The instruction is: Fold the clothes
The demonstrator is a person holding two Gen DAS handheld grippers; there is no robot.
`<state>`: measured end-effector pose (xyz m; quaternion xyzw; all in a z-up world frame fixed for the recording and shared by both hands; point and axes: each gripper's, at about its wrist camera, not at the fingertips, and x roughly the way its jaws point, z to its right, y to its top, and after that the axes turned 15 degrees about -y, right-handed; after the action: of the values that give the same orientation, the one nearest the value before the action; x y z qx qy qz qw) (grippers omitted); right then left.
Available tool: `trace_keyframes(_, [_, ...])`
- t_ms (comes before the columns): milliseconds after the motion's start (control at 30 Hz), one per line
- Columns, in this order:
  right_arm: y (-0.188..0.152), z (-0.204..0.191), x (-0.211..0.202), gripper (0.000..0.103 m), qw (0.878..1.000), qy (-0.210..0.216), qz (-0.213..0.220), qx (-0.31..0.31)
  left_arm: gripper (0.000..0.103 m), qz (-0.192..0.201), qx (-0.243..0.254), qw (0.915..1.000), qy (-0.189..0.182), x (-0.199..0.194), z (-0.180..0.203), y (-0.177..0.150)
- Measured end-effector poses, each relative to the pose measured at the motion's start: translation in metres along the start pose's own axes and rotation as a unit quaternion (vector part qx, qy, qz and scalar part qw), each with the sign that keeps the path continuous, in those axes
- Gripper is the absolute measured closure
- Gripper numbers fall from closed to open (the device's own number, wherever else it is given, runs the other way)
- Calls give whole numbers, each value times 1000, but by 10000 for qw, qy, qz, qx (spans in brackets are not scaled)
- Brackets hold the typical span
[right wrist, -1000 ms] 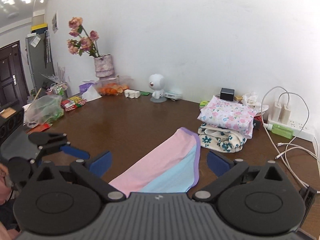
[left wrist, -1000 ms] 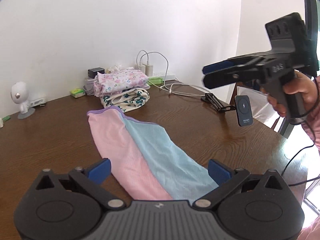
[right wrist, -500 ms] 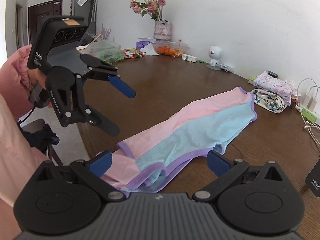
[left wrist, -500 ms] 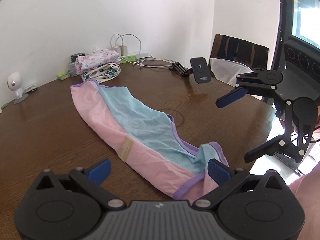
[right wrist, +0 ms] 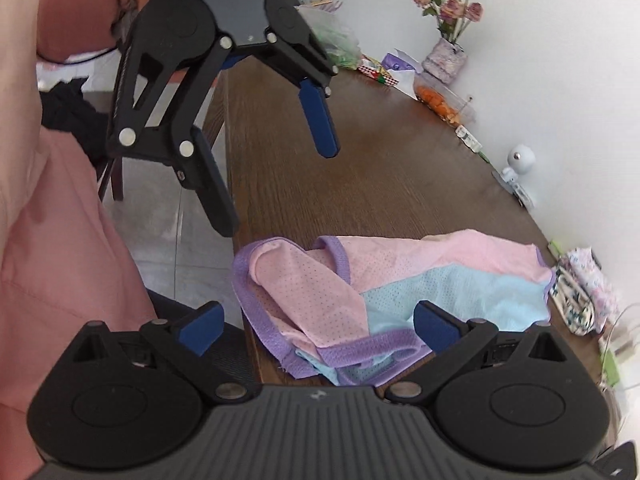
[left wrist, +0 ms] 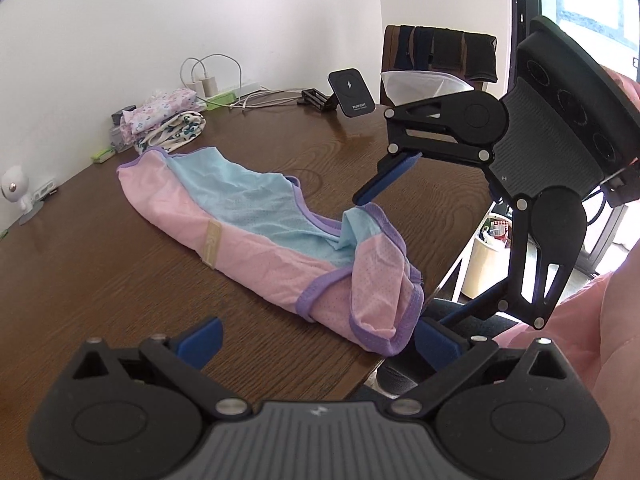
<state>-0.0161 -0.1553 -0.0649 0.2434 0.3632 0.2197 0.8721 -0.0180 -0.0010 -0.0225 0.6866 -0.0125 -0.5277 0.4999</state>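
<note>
I have both tools spread wide and empty over the near end of the pink and blue garment (left wrist: 256, 224), which lies stretched along the brown surface (left wrist: 100, 280) with its far hem close to a stack of folded clothes (left wrist: 164, 120) by the wall. My left gripper (left wrist: 316, 338) hangs low at the surface's edge, jaws apart on either side of the purple-trimmed shoulder end. My right gripper (right wrist: 318, 328) comes from the other side, jaws equally apart, straddling the bunched straps that reach the edge.

As I read it, I am at the pick-up stage of a fold: nothing is gripped yet, and the near end is rumpled (one pink panel has flopped over on itself). The next move calls for each tool to settle on its own corner of that trimmed end, close on a single layer of mesh, then carry the end towards the far hem. The risk is pinching both layers or snagging a strap.
</note>
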Motion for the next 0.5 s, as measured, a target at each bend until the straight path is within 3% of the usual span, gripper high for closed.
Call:
trace_keyframes(200, [1,-20,12,1,9977,-31,-235,-628,1,6,41,10000,-20,1,4,-4])
trace_keyframes(367, [-1,-24,20,27,9972,100,-401,-620,1,-53,113,9999,-51,6,8,-6])
trace_keyframes(500, [-2,-30,21,37,9959,97,-495,-749,1,-97,171,9998,-70,8,10,-8])
